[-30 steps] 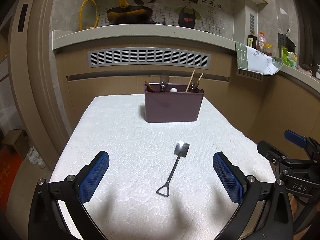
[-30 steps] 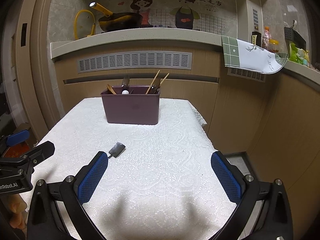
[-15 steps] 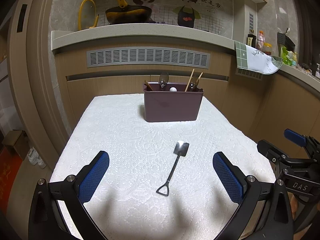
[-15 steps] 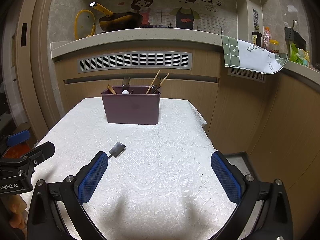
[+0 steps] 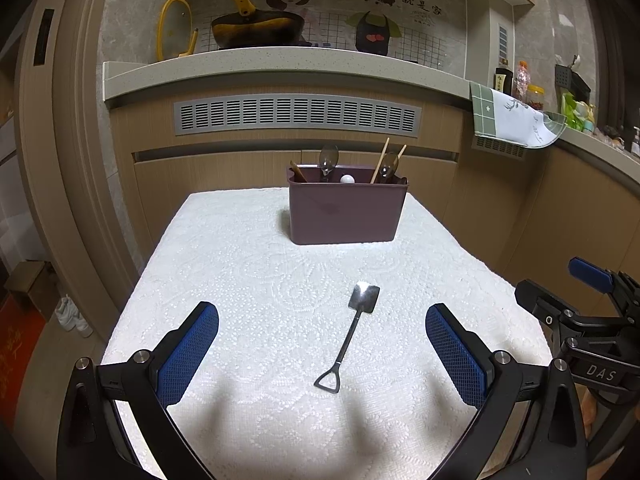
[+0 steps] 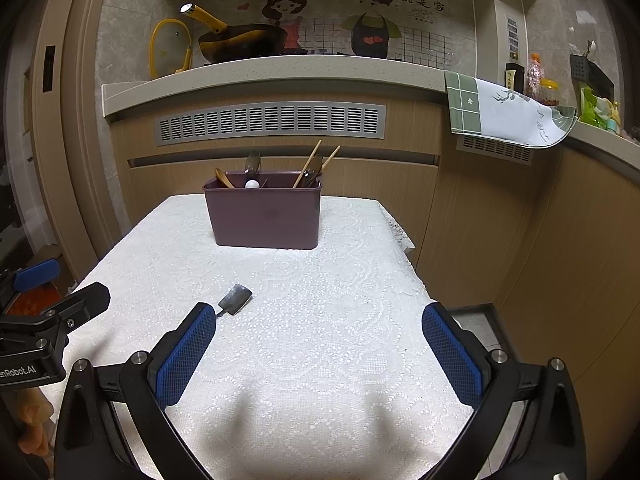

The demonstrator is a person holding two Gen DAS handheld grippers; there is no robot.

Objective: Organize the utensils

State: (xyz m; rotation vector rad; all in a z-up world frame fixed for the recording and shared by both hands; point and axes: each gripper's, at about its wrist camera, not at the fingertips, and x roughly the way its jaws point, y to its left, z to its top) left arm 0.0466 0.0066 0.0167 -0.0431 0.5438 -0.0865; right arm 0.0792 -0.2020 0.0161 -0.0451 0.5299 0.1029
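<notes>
A small metal shovel-shaped spoon (image 5: 349,335) lies on the white lace tablecloth (image 5: 248,280), blade pointing toward a purple utensil holder (image 5: 346,212). The holder stands at the table's far side with spoons and chopsticks in it. My left gripper (image 5: 322,354) is open and empty, its blue pads on either side of the spoon, just short of its handle. My right gripper (image 6: 319,350) is open and empty over the cloth to the right of the spoon; only the spoon's blade (image 6: 236,304) shows past its left finger. The holder (image 6: 266,216) stands ahead of it.
The table's right edge (image 6: 404,240) drops beside wooden cabinets. A kitchen counter (image 5: 280,64) with a yellow-handled pan (image 5: 252,28) runs behind the table. A green-and-white towel (image 6: 504,116) hangs off the counter at right. The right gripper's body (image 5: 580,320) shows in the left wrist view.
</notes>
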